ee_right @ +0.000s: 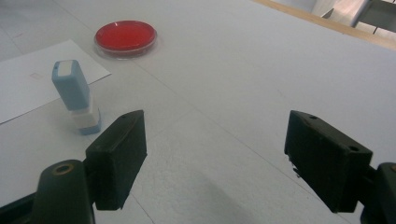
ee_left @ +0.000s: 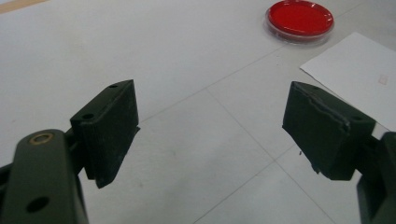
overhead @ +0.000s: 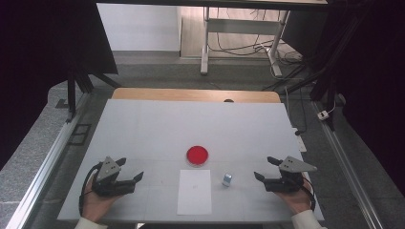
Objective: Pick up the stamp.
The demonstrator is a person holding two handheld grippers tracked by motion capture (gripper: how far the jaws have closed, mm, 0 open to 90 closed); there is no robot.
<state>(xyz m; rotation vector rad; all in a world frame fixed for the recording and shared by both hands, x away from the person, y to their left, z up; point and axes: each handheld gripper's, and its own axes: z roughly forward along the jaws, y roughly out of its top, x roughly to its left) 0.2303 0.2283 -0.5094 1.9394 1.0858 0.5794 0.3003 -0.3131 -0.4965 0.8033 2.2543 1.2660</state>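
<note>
Both hand-held grippers rest low at the bottom of the high view, each with jaws spread wide and nothing between them. The left hand-held gripper [overhead: 130, 169] sits at lower left; the right hand-held gripper [overhead: 266, 168] sits at lower right.

The small blue-and-white stamp [overhead: 227, 179] stands upright on the white surface [overhead: 143, 124], lower centre-right of the high view, just beside the right edge of the paper sheet [overhead: 194, 192] and apart from it. In the right gripper view the stamp [ee_right: 77, 98] appears at left, near the left jaw but not touching. The red dish [overhead: 197, 155] lies just above the sheet, apart from both.

Judgement: the step in hand is the approach to the stamp, and the right hand-held gripper is the nearer one. To do it well, swing that gripper toward the left of its own view until the stamp stands centred between the jaws, keep the jaws level, and close on the blue body rather than the white base. The stamp is tall and narrow; a jaw brushing it off-centre would likely tip it. The left hand-held gripper may steady the sheet
</note>
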